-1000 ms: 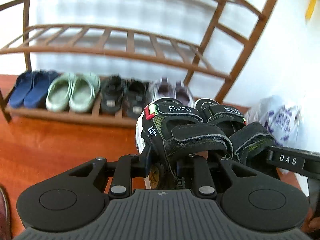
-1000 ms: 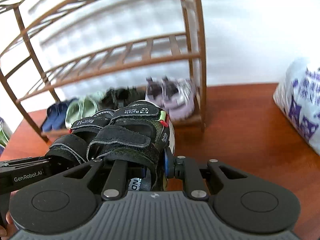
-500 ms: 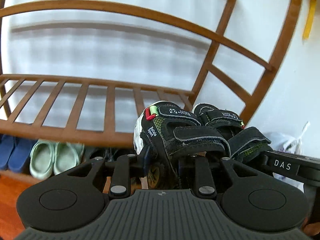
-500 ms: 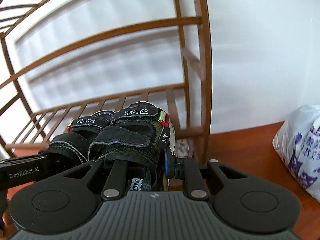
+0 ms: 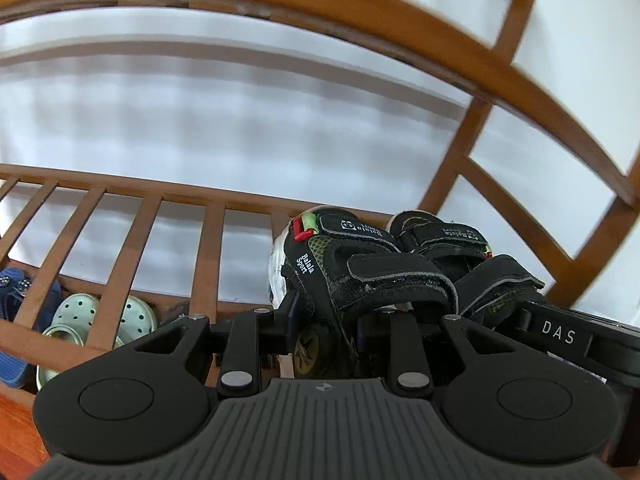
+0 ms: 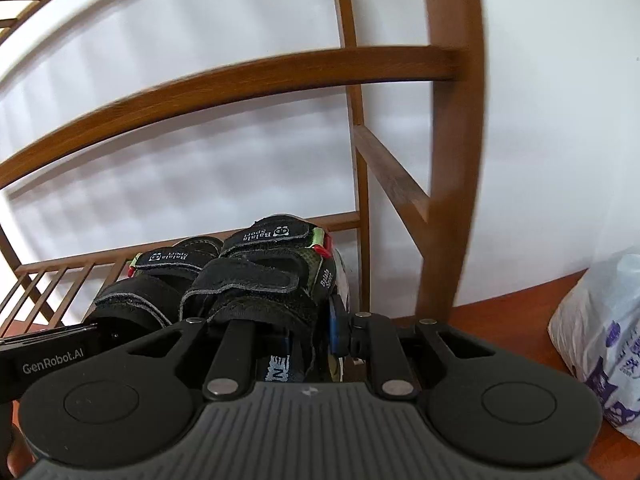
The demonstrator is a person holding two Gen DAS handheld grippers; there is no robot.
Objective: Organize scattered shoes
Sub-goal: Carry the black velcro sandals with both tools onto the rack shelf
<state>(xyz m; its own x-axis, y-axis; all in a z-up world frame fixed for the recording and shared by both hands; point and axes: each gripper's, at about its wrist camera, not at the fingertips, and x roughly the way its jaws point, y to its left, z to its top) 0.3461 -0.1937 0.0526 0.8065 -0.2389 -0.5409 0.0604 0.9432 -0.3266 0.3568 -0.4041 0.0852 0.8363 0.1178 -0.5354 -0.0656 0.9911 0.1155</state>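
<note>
Sandals (image 5: 360,276) raised to rack (image 5: 208,248) shelf, toes pointing wallward; both fingers clamped on them.

Two black sandals (image 5: 360,276) with olive-green mesh, red and pale green tabs, white lettering; brown wooden rack (image 5: 208,248) against a white wall (image 5: 240,120); mint green clogs (image 5: 76,320) dotted with holes; blue slippers (image 5: 12,300); white bag (image 6: 600,340) with purple print; reddish-brown floor (image 6: 500,320)
</note>
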